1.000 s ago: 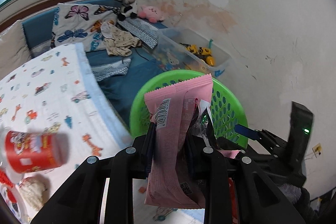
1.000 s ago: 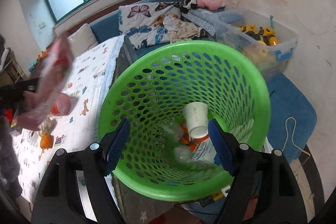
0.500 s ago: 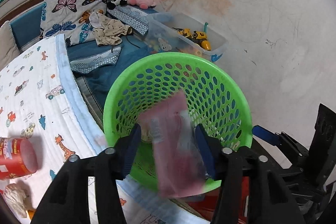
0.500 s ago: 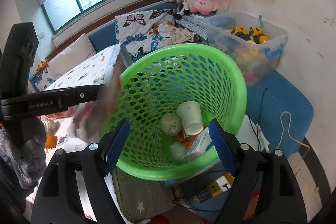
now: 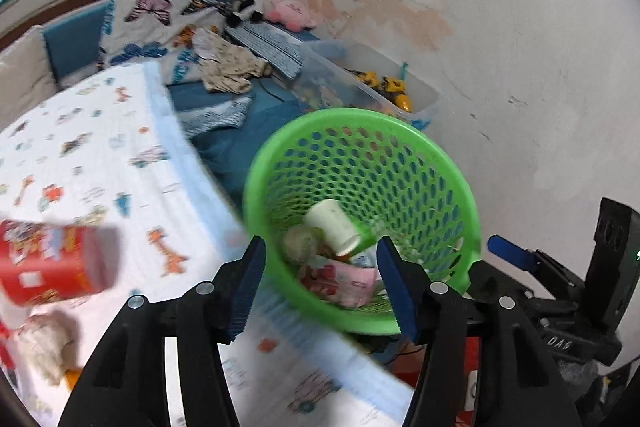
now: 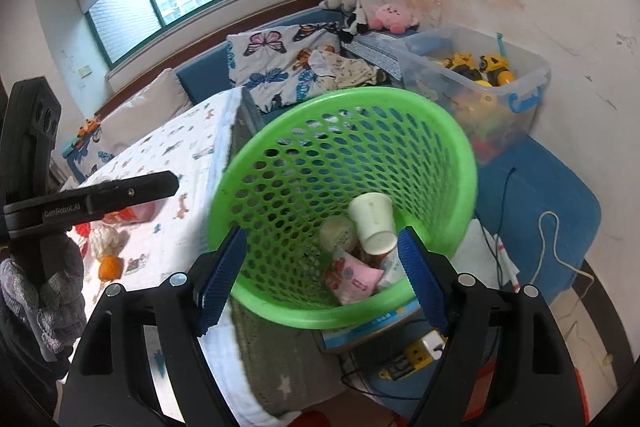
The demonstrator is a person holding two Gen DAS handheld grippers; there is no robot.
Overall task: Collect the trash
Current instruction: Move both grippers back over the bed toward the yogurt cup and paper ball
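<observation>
Pink wrapper (image 5: pixel 349 282) dropped into green basket (image 5: pixel 448 163), half-hidden; left gripper (image 5: pixel 320 287) just opened, empty.

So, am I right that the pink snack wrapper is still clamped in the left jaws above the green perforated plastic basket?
Not quite: the pink snack wrapper already lies inside the green perforated plastic basket. The left wrist view shows the left gripper open and empty; its jaws have just been opening.

Left wrist view: fisheye, close, angled down along its own fingers onto the green basket (image 5: pixel 360 163) at frame centre, bed at left.
Right wrist view: same downward angle, basket (image 6: pixel 400 107) centre, window at the top.
Shared: basket, bed, toy bin (image 6: pixel 524 67), stained wall.
</observation>
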